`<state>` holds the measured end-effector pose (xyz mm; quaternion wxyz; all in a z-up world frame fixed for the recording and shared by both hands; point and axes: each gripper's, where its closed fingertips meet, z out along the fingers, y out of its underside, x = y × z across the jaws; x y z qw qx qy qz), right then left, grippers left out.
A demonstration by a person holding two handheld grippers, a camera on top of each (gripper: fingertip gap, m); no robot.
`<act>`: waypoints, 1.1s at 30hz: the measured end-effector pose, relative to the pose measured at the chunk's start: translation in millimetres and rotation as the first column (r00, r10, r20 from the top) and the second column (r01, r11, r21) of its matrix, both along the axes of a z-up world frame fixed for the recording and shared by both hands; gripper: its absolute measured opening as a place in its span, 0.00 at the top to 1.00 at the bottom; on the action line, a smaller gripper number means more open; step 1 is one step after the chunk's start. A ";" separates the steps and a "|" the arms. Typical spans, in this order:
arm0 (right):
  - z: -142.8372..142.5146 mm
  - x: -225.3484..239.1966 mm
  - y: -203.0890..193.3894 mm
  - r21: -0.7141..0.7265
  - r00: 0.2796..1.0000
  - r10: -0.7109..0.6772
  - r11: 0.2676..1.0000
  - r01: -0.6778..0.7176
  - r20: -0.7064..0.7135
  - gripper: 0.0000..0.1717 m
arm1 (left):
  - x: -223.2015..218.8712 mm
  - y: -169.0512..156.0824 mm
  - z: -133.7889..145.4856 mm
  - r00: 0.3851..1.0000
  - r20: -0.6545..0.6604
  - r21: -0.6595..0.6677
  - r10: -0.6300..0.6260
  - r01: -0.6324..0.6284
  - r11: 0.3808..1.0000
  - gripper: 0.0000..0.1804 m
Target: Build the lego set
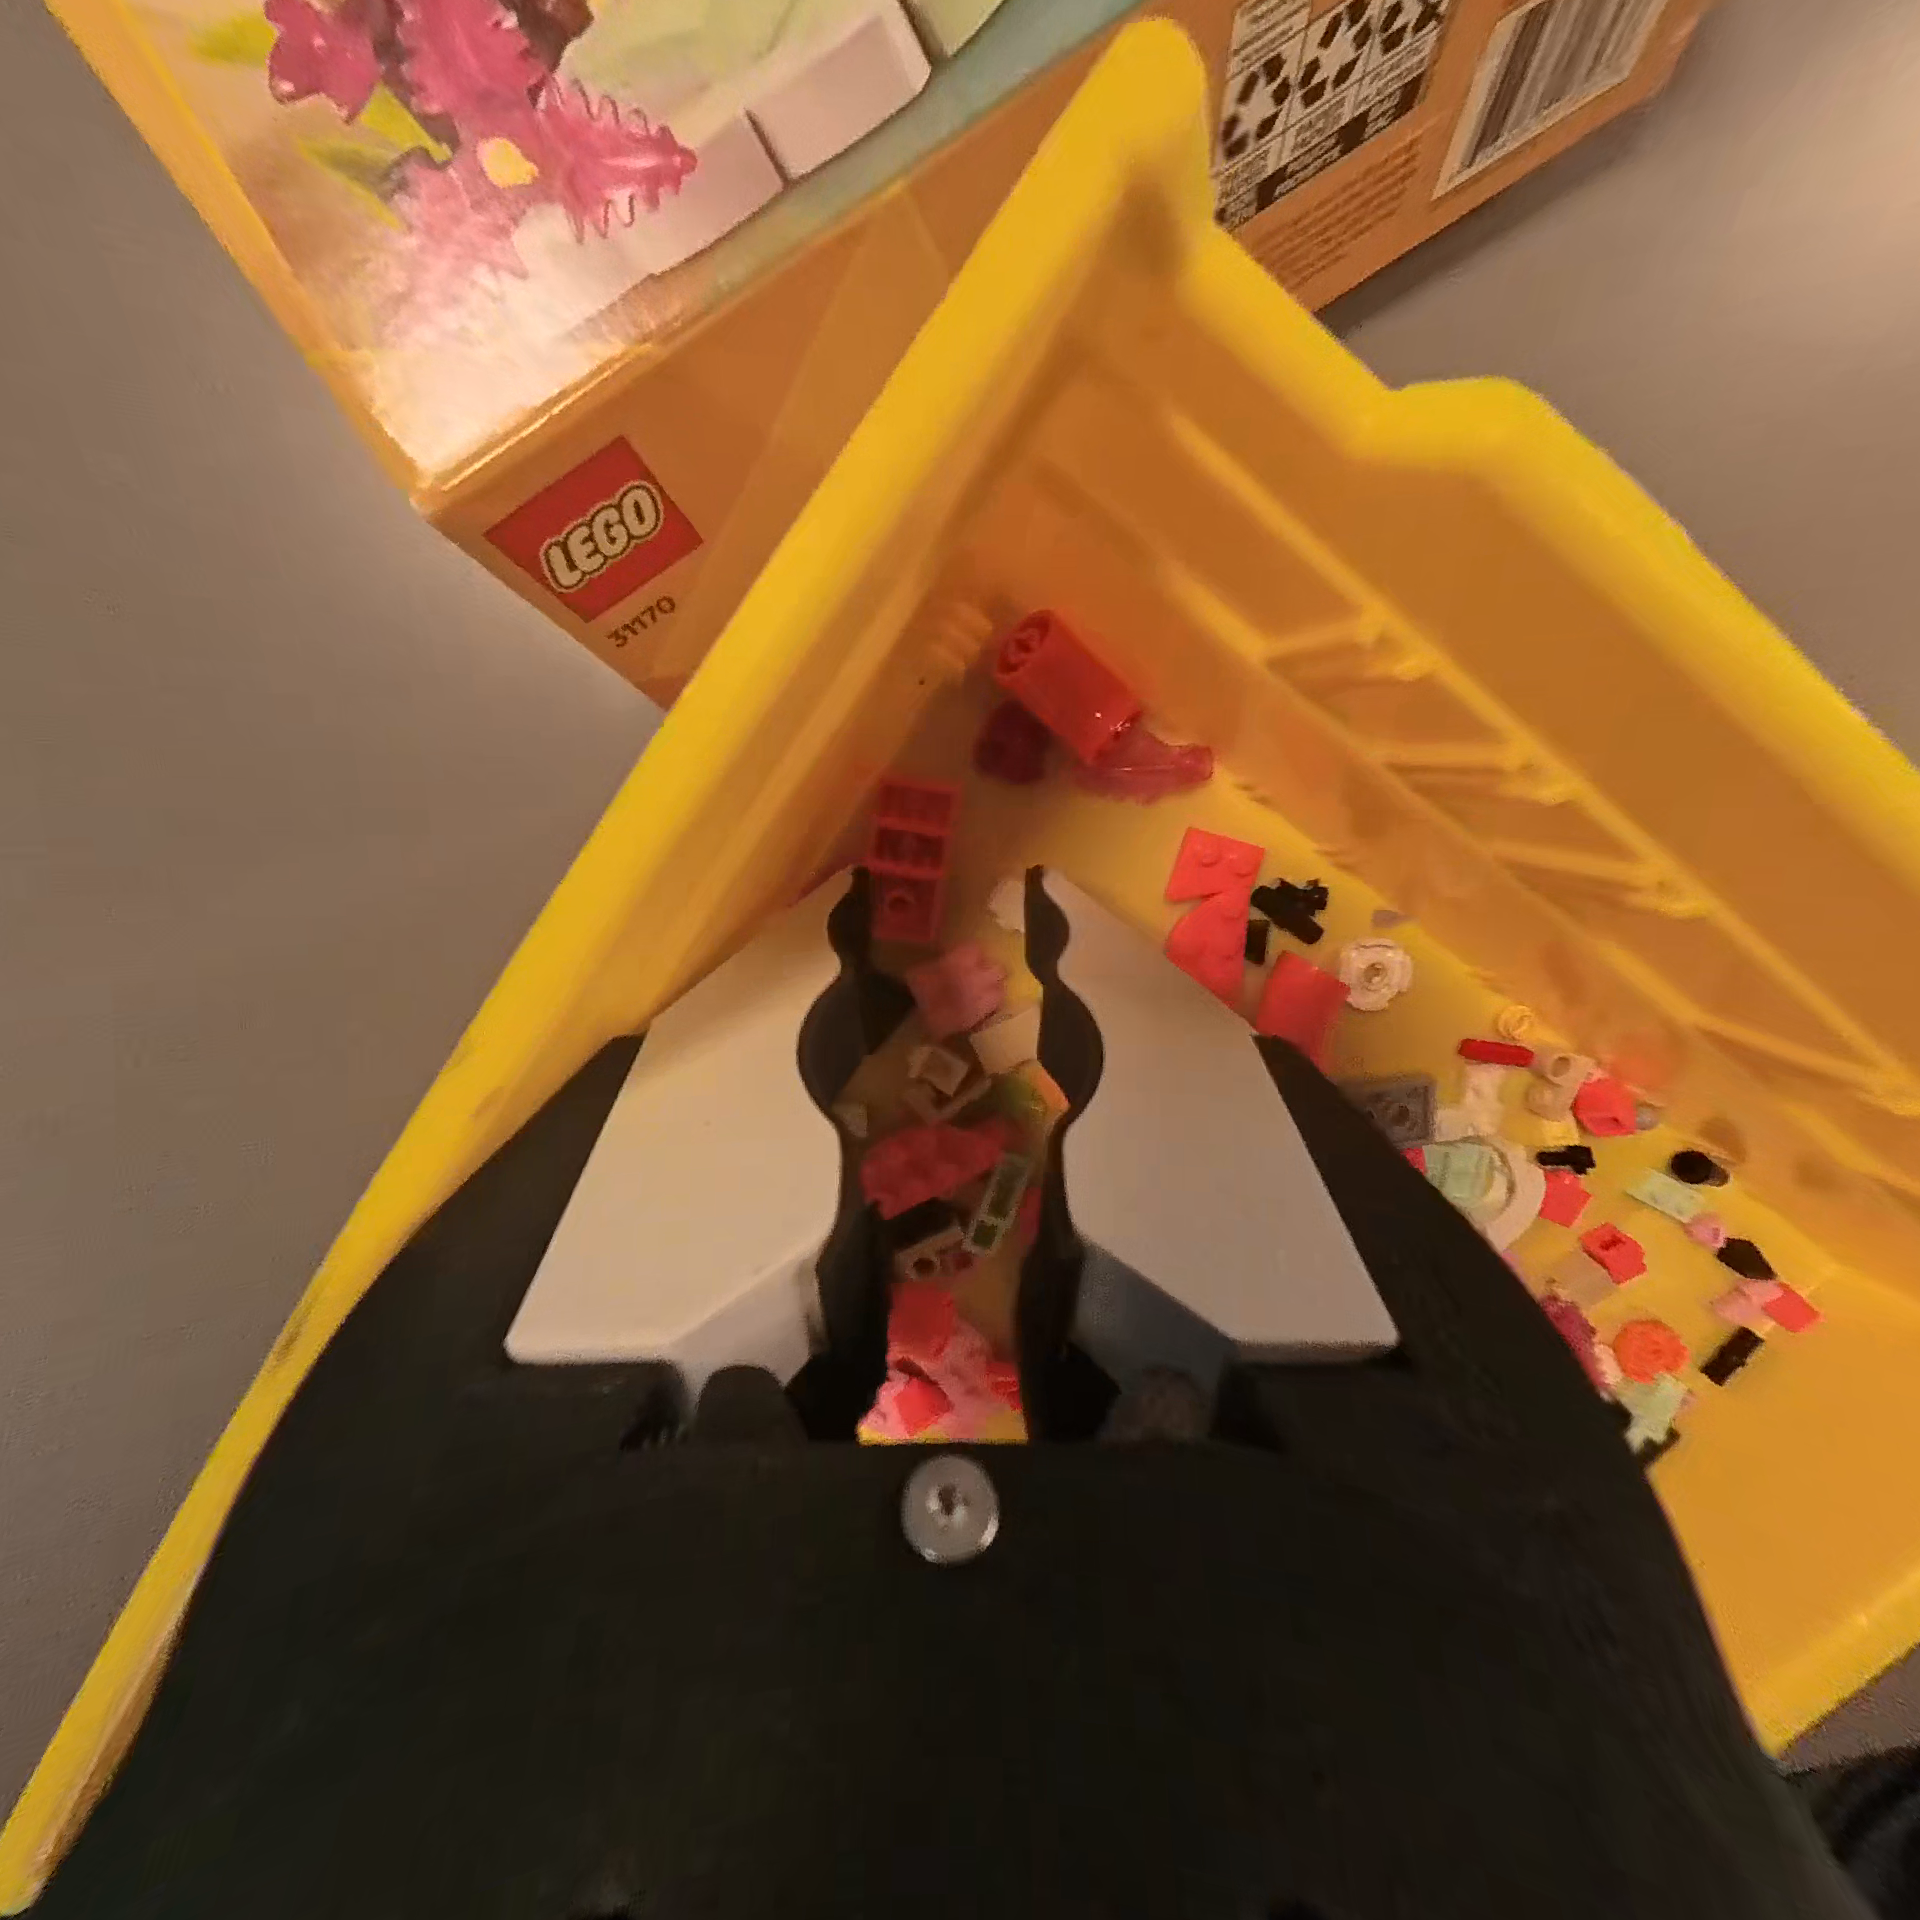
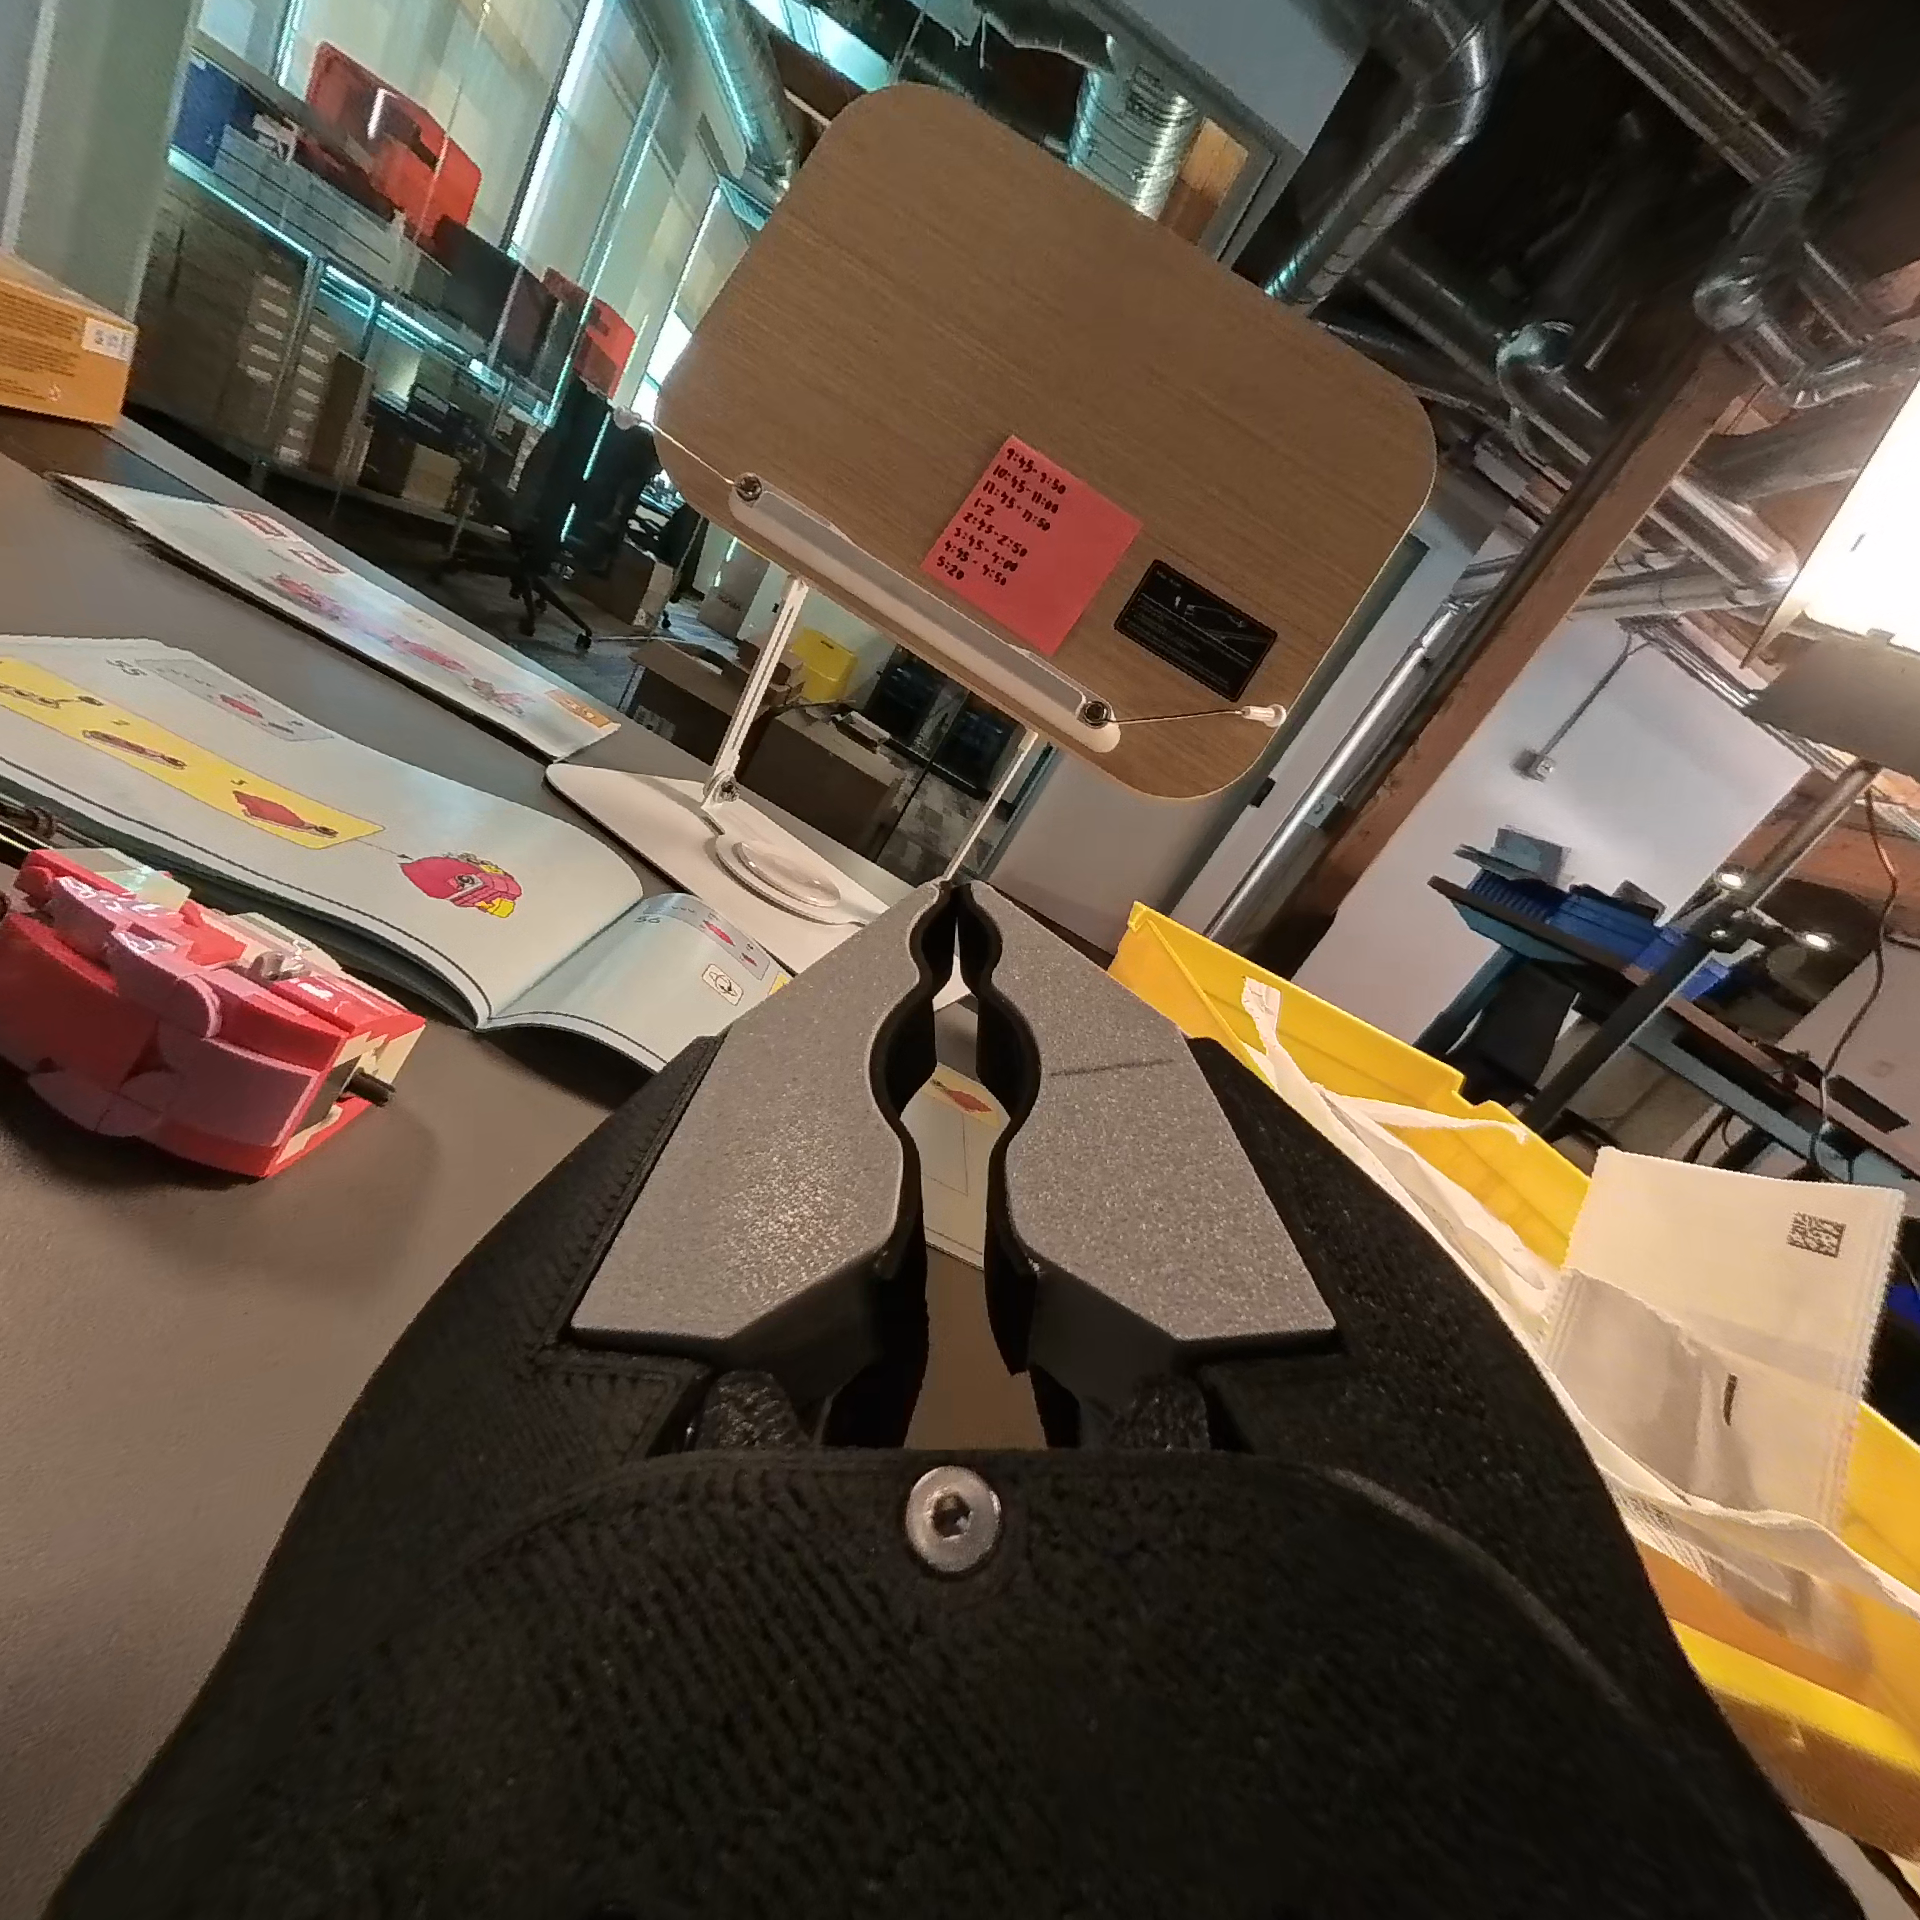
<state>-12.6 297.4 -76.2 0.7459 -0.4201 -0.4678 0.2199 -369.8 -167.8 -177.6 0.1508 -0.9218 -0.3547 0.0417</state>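
Note:
My left gripper [image 1: 945,883] hangs open over a corner of the yellow bin [image 1: 665,852], which holds several loose bricks. A red plate [image 1: 912,864] lies just by the left fingertip [image 1: 858,894], and a pink brick [image 1: 961,987] and a small white piece [image 1: 1006,902] lie between the fingers; neither pad presses on any of them. A red round brick [image 1: 1060,691] lies deeper in the corner. My right gripper [image 2: 956,896] is shut with nothing between its tips, held above the table. The partly built red and pink model [image 2: 177,1039] stands on the table to its left.
The yellow set box [image 1: 582,343] lies behind the bin. An open instruction booklet [image 2: 343,831] lies beyond the model. A wooden book stand [image 2: 1039,416] with a pink note stands ahead. A second yellow bin [image 2: 1351,1049] with torn paper bags [image 2: 1725,1299] is at the right. The grippers' ends are close to 60 cm from one another.

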 end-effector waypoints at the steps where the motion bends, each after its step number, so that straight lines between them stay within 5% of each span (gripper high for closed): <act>1: 0.1 -0.1 -0.1 0.000 1.000 0.001 1.000 -0.001 0.000 1.00 | -1.2 -0.8 -0.7 1.000 -0.008 -0.012 0.000 0.000 1.000 0.84; 19: -0.4 -1.7 -2.4 -0.009 1.000 0.021 1.000 -0.021 0.000 1.00 | 10.1 -12.0 -3.6 0.997 0.073 0.073 -0.018 0.013 0.997 1.00; 28: -0.8 -3.6 -3.8 -0.012 0.999 0.032 0.999 -0.032 0.003 1.00 | 9.5 -13.6 18.8 0.997 -0.054 0.090 -0.052 0.057 0.994 1.00; 33: -0.5 -3.0 -3.4 -0.014 1.000 0.031 0.999 -0.031 -0.001 1.00 | 5.6 0.3 21.4 1.000 -0.006 0.191 -0.004 0.005 0.982 0.86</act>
